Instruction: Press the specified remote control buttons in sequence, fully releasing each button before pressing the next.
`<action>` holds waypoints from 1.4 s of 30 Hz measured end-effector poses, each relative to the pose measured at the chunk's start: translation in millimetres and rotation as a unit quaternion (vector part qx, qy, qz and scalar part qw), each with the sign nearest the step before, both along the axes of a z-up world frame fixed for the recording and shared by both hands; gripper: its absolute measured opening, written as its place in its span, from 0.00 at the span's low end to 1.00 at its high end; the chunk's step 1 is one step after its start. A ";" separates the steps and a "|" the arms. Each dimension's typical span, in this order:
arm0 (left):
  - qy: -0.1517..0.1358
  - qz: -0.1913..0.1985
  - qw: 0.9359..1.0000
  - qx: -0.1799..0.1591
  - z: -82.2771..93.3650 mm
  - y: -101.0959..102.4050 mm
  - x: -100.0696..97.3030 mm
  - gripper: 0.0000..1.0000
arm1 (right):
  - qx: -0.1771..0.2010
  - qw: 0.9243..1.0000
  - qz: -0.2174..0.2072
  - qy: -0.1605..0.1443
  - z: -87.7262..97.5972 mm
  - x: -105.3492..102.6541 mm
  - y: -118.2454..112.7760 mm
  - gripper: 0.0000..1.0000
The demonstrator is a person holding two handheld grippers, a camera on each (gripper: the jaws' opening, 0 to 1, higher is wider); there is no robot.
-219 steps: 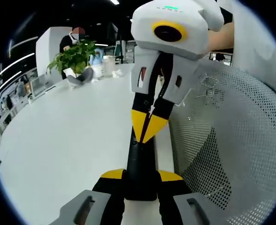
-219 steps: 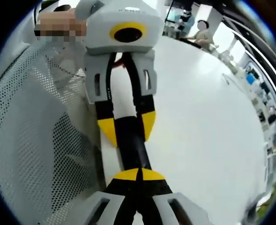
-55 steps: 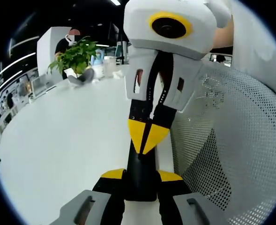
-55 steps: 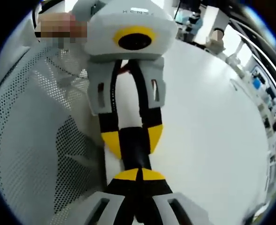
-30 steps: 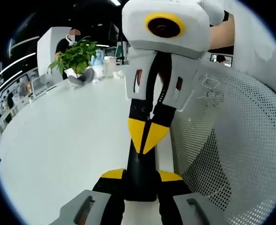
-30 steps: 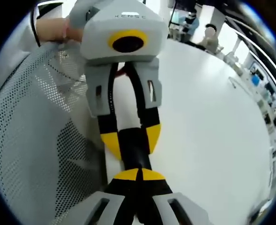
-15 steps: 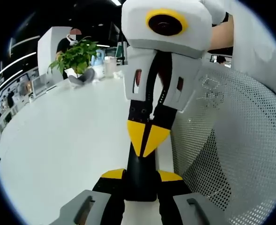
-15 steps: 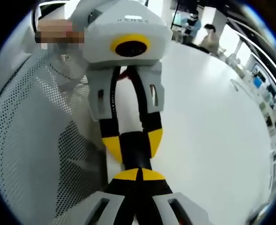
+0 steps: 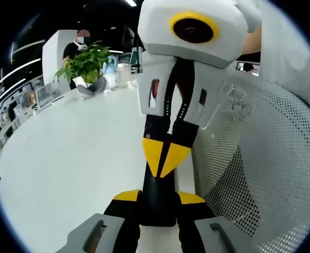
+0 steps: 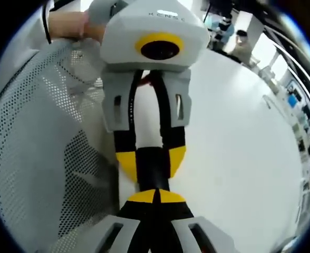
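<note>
White tabletop [image 9: 65,158] is being seen spreading to the left of the left gripper [image 9: 160,197], with a leafy green potted plant [image 9: 86,66] standing far beyond it. A long black remote control [image 9: 157,195] is being gripped between the left gripper's jaws, which are clamped on its near end. Onto its far part the right gripper [image 9: 165,155], jaws closed to a point, is being pressed. A perforated white mesh chair back [image 9: 265,168] is being shown to the right.

Lighting: bright, even, from ceiling strips overhead. White worktop [image 9: 65,153] near glare, shadows faint. Strong fisheye bending at edges. Far background soft; right gripper view slightly blurred.
</note>
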State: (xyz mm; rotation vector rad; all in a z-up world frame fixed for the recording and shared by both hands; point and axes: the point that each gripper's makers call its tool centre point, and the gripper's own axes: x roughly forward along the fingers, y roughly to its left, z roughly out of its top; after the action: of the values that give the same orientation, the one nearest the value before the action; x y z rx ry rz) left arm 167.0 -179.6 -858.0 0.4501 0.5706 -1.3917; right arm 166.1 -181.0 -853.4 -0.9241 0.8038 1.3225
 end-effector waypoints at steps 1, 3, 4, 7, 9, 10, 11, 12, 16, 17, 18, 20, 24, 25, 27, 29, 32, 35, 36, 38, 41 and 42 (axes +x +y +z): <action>0.000 0.000 1.000 0.000 0.0 0.0 0.0 0.25 | 0.000 1.000 -0.001 0.001 0.0 0.1 0.0 0.00; 0.000 0.000 1.000 0.000 -0.1 0.0 0.1 0.25 | 0.000 1.000 -0.001 0.004 -0.2 0.4 0.1 0.00; 0.000 0.000 1.000 0.000 -0.2 0.0 0.1 0.25 | 0.000 1.000 0.000 0.004 -0.1 0.4 0.2 0.00; -0.001 -0.001 1.000 0.000 -0.3 0.0 0.1 0.25 | -0.002 1.000 0.004 0.005 -0.5 0.3 0.4 0.00; -0.001 -0.001 1.000 0.001 -0.4 0.0 0.1 0.25 | -0.004 1.000 0.007 0.005 -0.5 0.4 0.5 0.00; -0.001 -0.001 1.000 0.001 -0.5 -0.1 0.2 0.25 | -0.005 1.000 0.009 0.005 -0.6 0.4 0.5 0.00; -0.001 -0.001 1.000 0.001 -0.4 -0.1 0.2 0.25 | -0.005 1.000 0.010 0.004 -0.7 0.4 0.5 0.00; -0.002 -0.001 1.000 0.001 -0.3 0.0 0.2 0.25 | -0.005 1.000 0.010 0.005 -0.6 0.5 0.5 0.00; -0.003 -0.002 1.000 0.002 -0.4 -0.2 0.3 0.25 | -0.006 1.000 0.010 0.005 -1.0 1.1 0.8 0.00; -0.003 -0.002 1.000 0.002 -0.5 -0.1 0.3 0.25 | -0.005 1.000 0.011 0.004 -1.0 1.2 0.9 0.00; -0.003 -0.002 1.000 0.002 -0.5 -0.1 0.4 0.25 | -0.002 1.000 0.012 0.001 -1.0 1.2 0.8 0.00; -0.003 -0.002 1.000 0.002 -0.4 -0.1 0.4 0.25 | 0.007 1.000 0.012 -0.003 -0.9 1.0 -0.1 0.00; -0.004 -0.002 1.000 0.002 -0.5 0.0 0.5 0.25 | 0.024 1.000 -0.004 0.001 0.0 2.1 0.4 0.00; -0.003 -0.002 1.000 0.001 -0.5 0.0 0.5 0.25 | 0.036 0.999 -0.014 0.005 0.4 2.1 1.0 0.00; -0.003 -0.002 1.000 0.001 -0.2 -0.1 0.5 0.25 | 0.069 0.997 -0.025 0.014 1.7 2.0 0.7 0.00; -0.004 -0.003 1.000 0.001 -0.4 -0.1 0.6 0.25 | 0.089 0.995 -0.031 0.023 2.6 1.4 0.1 0.00; -0.003 -0.002 1.000 0.000 -0.6 -0.1 0.7 0.25 | 0.106 0.993 -0.029 0.046 3.9 -3.0 -0.9 0.02; -0.002 -0.002 1.000 0.000 -0.4 -0.2 0.5 0.25 | 0.103 0.994 -0.016 0.044 3.9 -4.4 -2.5 0.04; -0.002 -0.001 1.000 0.000 -0.4 -0.1 0.5 0.25 | 0.101 0.994 -0.012 0.043 3.6 -4.5 -3.0 0.06; -0.002 -0.002 1.000 0.000 -0.3 0.0 0.5 0.25 | 0.095 0.994 -0.002 0.046 3.0 -5.5 -6.3 0.09; -0.003 -0.002 1.000 0.000 -0.1 -0.1 0.0 0.25 | 0.089 0.995 0.005 0.045 2.5 -3.5 -12.9 0.11; -0.003 -0.002 1.000 0.000 0.0 0.0 -0.1 0.25 | 0.087 0.995 0.006 0.045 2.4 -2.6 -15.1 0.12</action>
State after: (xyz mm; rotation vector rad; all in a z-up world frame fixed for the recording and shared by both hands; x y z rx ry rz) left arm 166.9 -179.6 -858.0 0.4560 0.5654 -1.3941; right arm 163.5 -196.1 -851.0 -0.7377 0.7394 1.4290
